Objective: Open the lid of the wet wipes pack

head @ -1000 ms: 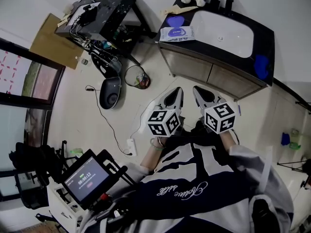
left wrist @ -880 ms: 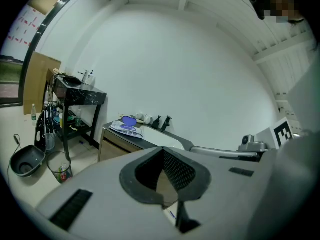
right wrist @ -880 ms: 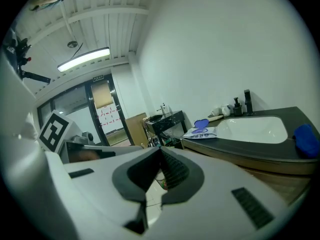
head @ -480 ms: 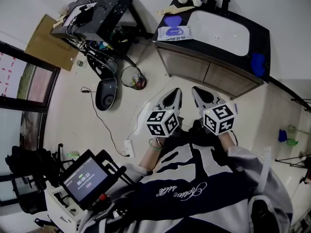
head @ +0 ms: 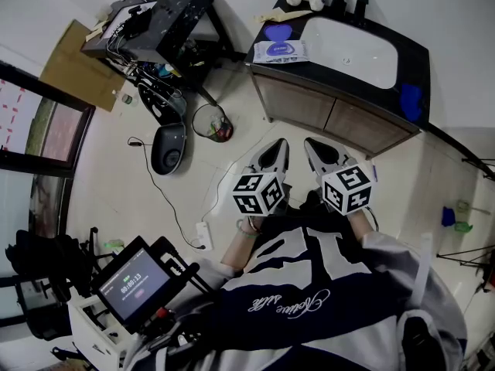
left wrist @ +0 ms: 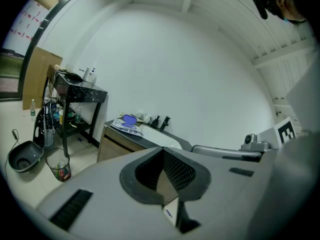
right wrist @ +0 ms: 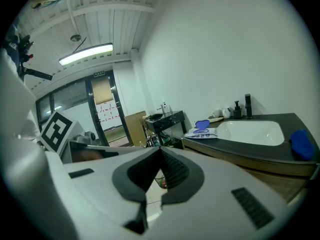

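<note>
Wet wipes pack (head: 280,51): flat on the dark desk (head: 422,56), beside the sink (head: 352,52), well apart from both grippers. Left gripper (head: 276,154), right gripper (head: 317,151): fingers pressed together, empty. Could slide or lift whole if tugged by the lid unpinned.

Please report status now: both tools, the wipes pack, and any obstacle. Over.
Left tool and right tool shut, empty. Wet wipes pack on counter beside sink, untouched. No obstacle seen.

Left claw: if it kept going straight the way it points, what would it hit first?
Probably the sink cabinet, near the basin and right of the wet wipes pack. The shut left claw points there with only floor between, though depth is unclear.
</note>
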{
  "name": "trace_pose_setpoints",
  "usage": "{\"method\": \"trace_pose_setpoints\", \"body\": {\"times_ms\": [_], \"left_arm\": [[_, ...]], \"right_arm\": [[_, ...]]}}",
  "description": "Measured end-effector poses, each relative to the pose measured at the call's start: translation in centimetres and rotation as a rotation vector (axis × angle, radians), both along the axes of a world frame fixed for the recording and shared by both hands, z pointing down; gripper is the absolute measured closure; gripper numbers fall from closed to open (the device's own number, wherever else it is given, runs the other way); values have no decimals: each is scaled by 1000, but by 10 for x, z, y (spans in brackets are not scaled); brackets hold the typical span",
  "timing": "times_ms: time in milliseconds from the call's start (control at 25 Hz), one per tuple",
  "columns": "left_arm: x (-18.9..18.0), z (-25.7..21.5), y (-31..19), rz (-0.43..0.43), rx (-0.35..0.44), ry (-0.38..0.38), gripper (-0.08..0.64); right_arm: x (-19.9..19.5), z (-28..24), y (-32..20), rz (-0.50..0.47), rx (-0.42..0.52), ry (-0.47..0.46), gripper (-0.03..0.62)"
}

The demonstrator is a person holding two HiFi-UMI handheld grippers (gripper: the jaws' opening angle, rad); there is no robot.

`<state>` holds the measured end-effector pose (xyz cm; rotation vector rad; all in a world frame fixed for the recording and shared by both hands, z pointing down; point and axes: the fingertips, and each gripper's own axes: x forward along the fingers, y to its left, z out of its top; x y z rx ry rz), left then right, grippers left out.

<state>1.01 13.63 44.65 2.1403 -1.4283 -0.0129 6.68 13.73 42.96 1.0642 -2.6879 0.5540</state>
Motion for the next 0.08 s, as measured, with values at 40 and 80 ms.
{"method": "trace_pose_setpoints", "body": {"times_ms": [40, 80], "left_arm": [[0, 0, 0, 0, 0, 1, 561], [-1, 0, 0, -1, 0, 2, 561]], "right_arm": [[-1, 0, 0, -1, 1, 1, 592], [-1, 1, 1, -2, 2, 2, 592]]}}
